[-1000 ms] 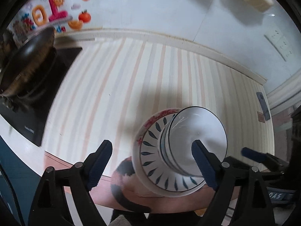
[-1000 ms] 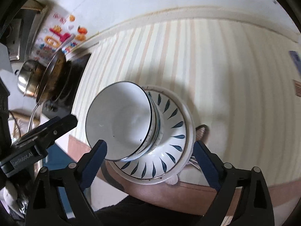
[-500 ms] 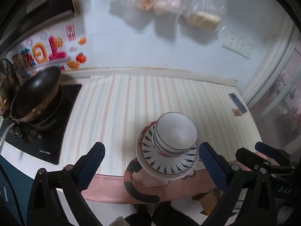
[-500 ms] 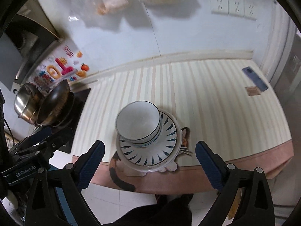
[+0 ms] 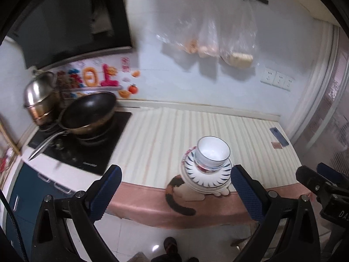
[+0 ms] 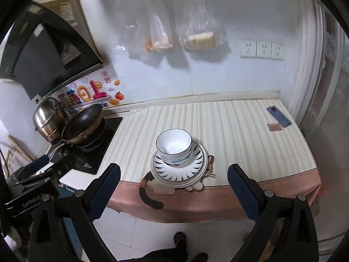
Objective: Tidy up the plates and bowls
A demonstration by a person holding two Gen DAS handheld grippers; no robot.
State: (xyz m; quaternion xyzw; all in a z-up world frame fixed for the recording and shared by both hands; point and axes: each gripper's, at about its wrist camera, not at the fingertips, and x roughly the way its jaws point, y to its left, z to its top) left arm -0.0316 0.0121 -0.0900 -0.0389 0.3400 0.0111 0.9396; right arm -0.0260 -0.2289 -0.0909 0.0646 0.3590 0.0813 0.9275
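The bowls [image 6: 174, 144] sit nested on the stack of plates [image 6: 179, 170], near the front edge of the striped counter [image 6: 240, 139], on top of a cat-shaped mat [image 6: 152, 187] whose tail hangs over the pink border. From the right wrist view at least 2 bowls are stacked (the lower one shows only as a rim under the white top bowl), and the plates beneath number at least 2, the upper one with a blue leaf pattern.

Both tools are well apart from the stack and above the floor in front of the counter. The left gripper [image 5: 174, 194] has its jaws spread wide with nothing between them, and the right gripper [image 6: 173, 191] is likewise released and empty.

The stacking step looks complete: everything is in 1 tidy pile, with no loose dish visible elsewhere on the counter. Only a phone [image 6: 278, 116] and a small card [image 6: 275, 127] lie at the far right, while a wok [image 6: 84, 126] and a steel pot [image 6: 49, 118] sit on the stove. If anything remains, the next move would be a check that the pile sits centered and stable so close to the edge.
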